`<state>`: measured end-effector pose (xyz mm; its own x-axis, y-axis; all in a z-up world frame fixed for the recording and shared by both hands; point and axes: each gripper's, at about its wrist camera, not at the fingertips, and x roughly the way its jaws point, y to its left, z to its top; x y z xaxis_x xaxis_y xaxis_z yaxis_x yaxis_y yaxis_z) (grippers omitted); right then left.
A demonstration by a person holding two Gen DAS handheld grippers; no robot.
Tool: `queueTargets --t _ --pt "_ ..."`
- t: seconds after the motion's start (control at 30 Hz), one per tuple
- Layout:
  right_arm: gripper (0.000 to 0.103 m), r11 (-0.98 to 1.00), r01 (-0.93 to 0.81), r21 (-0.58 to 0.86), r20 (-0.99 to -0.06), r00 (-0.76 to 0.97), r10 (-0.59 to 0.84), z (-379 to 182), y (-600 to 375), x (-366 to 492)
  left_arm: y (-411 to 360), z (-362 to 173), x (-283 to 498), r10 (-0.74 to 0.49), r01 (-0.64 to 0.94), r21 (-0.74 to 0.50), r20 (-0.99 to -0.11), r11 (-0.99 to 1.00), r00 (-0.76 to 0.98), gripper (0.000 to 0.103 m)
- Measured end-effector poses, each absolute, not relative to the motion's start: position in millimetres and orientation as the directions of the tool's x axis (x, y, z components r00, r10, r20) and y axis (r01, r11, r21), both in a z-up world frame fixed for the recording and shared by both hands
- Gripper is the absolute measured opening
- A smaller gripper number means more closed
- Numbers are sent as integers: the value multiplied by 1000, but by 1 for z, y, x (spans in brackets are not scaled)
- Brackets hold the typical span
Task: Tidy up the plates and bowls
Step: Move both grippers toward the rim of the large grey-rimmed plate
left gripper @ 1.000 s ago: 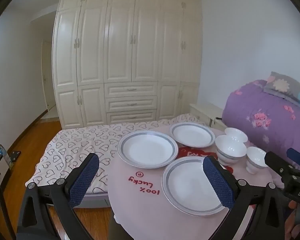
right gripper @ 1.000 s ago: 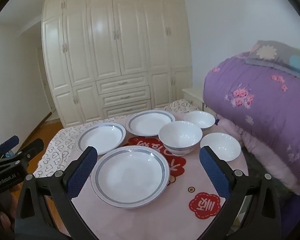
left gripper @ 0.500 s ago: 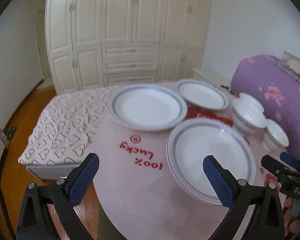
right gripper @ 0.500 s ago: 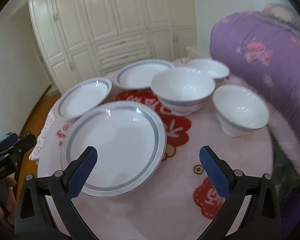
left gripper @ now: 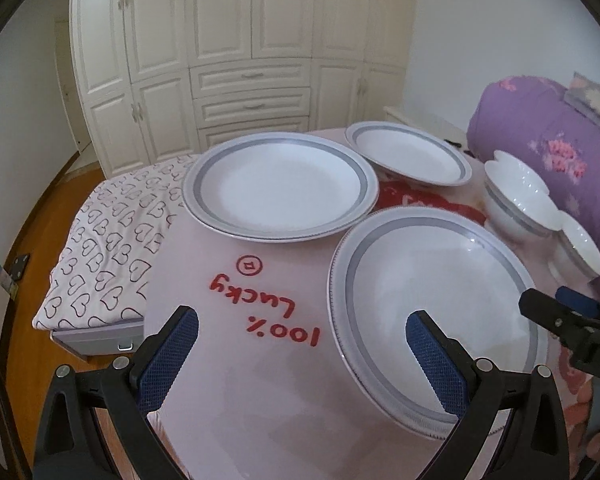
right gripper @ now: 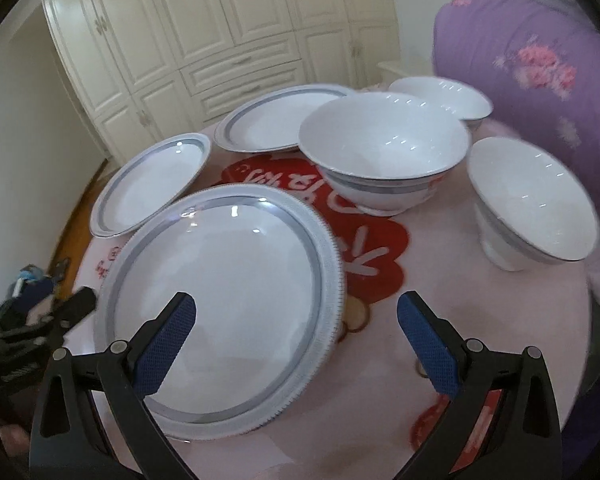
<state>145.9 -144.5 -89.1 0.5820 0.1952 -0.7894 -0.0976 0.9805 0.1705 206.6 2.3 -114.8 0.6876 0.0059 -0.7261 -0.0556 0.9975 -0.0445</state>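
Three white plates with grey rims lie on a pink round table (left gripper: 228, 380): a near plate (left gripper: 432, 300) (right gripper: 220, 296), a far left plate (left gripper: 280, 188) (right gripper: 152, 188) and a far plate (left gripper: 408, 156) (right gripper: 272, 120). Three white bowls stand to the right: a big bowl (right gripper: 384, 148) (left gripper: 516, 208), a small near bowl (right gripper: 528, 204) (left gripper: 580, 248) and a small far bowl (right gripper: 444, 96). My left gripper (left gripper: 300, 340) is open above the table's front left. My right gripper (right gripper: 296, 332) is open, low over the near plate's right rim. Both hold nothing.
A bed with a heart-print sheet (left gripper: 108, 240) lies left of the table, over a wooden floor (left gripper: 32, 208). A purple quilt (left gripper: 548, 136) (right gripper: 520, 40) is piled to the right of the bowls. White wardrobes (left gripper: 240, 40) fill the back wall.
Both grippers have come down and forward toward the table; the plates and bowls loom larger. Nothing on the table has moved and both grippers stay open.
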Motion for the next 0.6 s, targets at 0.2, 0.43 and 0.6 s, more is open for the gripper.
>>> queueTargets --t 0.2,0.43,0.6 --pt "102 984 -89 156 -812 555 180 -100 -150 165 4 -136 226 -17 -48 -64 -761 997 649 102" --pt "100 990 -79 119 -841 521 143 -113 -150 178 11 -144 242 -85 -28 -129 -785 991 614 101" --pt "84 994 -81 69 -842 531 101 -118 -148 179 11 -150 242 -98 -26 -142 -797 990 597 101"
